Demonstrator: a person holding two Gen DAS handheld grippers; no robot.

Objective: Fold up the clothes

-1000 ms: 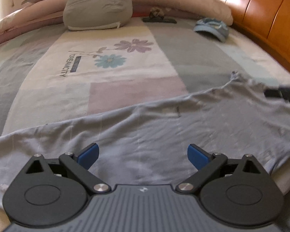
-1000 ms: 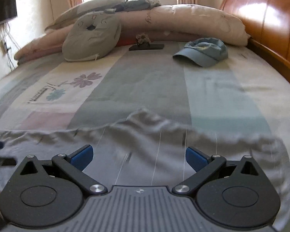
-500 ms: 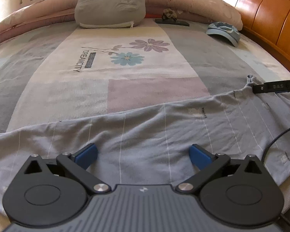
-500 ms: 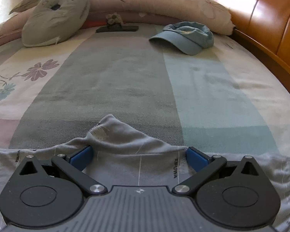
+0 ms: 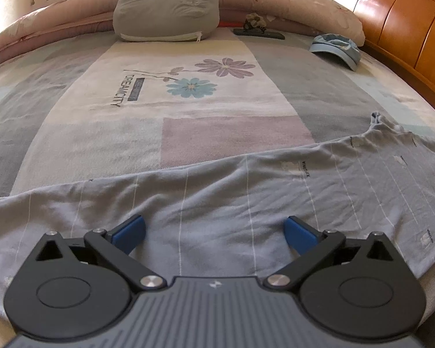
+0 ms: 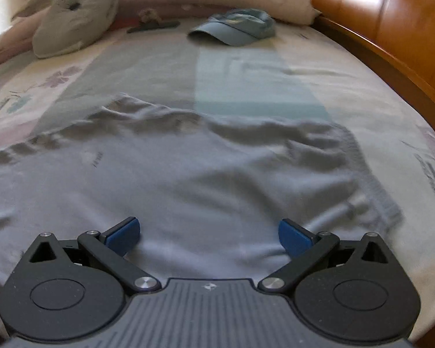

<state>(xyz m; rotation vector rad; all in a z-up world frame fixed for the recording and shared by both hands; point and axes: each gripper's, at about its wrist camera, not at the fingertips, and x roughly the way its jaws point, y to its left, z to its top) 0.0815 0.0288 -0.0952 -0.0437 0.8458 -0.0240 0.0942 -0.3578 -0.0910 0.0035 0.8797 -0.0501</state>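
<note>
The left gripper (image 5: 214, 230) is spread wide, its blue-padded fingers (image 5: 129, 230) apart with nothing between them, poised just above the grey-blue cotton garment with thin white stripes (image 5: 246, 203). The right gripper (image 6: 208, 232) is likewise spread wide and grips nothing, hovering low over the same garment (image 6: 174, 179).

The garment lies spread across the near edge of the bed, mostly flat with soft wrinkles. In the left wrist view its far edge runs diagonally and rises to a small peak at the right. In the right wrist view, which is blurred, a ribbed hem (image 6: 371, 174) shows along its right side, and its far edge is rumpled.

Beyond it stretches the patchwork bedspread with printed flowers (image 5: 188, 101). Farther back sit a grey cat-face cushion (image 5: 165, 8), a small dark flat object (image 5: 258, 32) and a light blue cap (image 5: 336, 49), well apart from the garment. A long pink rolled quilt (image 5: 290, 5) lines the far side, and an orange wooden headboard (image 5: 391, 20) curves along the right.
</note>
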